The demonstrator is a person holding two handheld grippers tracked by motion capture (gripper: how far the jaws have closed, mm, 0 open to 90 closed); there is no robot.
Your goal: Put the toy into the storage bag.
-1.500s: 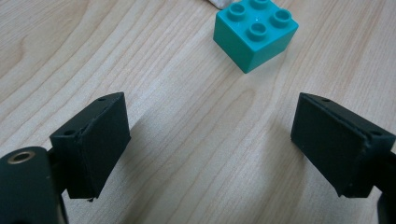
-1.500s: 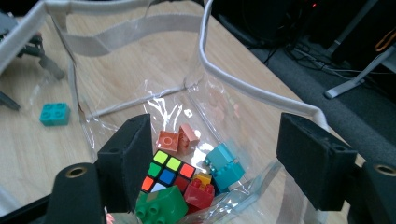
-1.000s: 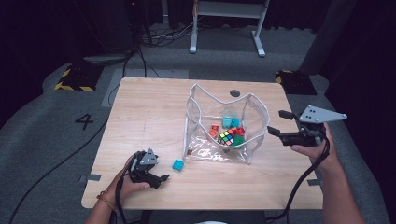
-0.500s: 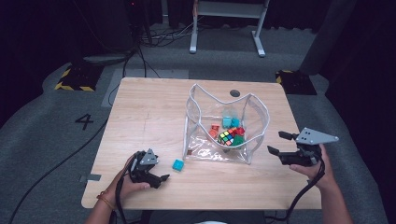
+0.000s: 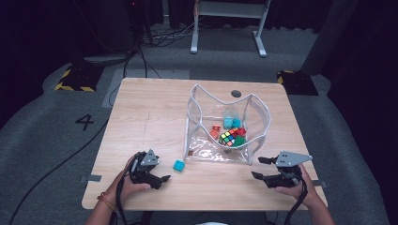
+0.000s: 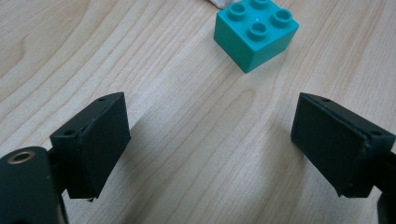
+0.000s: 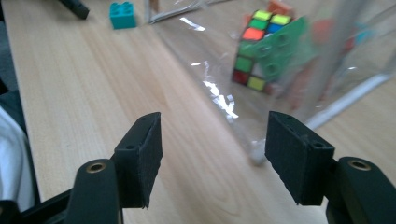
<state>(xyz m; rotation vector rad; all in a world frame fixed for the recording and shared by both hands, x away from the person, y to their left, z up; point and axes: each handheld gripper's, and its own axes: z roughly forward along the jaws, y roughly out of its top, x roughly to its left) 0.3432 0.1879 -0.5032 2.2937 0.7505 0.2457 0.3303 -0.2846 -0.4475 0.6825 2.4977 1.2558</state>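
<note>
The right gripper (image 5: 259,168) has dropped to the desk (image 5: 155,108) at the bag's (image 5: 256,124) five o'clock, fingers closing yet empty, while the left gripper (image 5: 162,172), fingers released, faces the teal brick (image 5: 179,165) at its one o'clock, likely the next pick.

Both grippers are black. The right gripper (image 5: 261,168) carries a grey three-cornered plate, the left gripper (image 5: 164,172) a smaller one. Black cables trail at the frame's bottom.

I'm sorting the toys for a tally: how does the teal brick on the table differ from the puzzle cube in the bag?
The teal brick is one plain colour with studs on top; the puzzle cube has many-coloured flat squares. The brick lies loose on the table, in front of the left claw; the cube sits inside the clear bag among other toys. Both are blocky.
</note>
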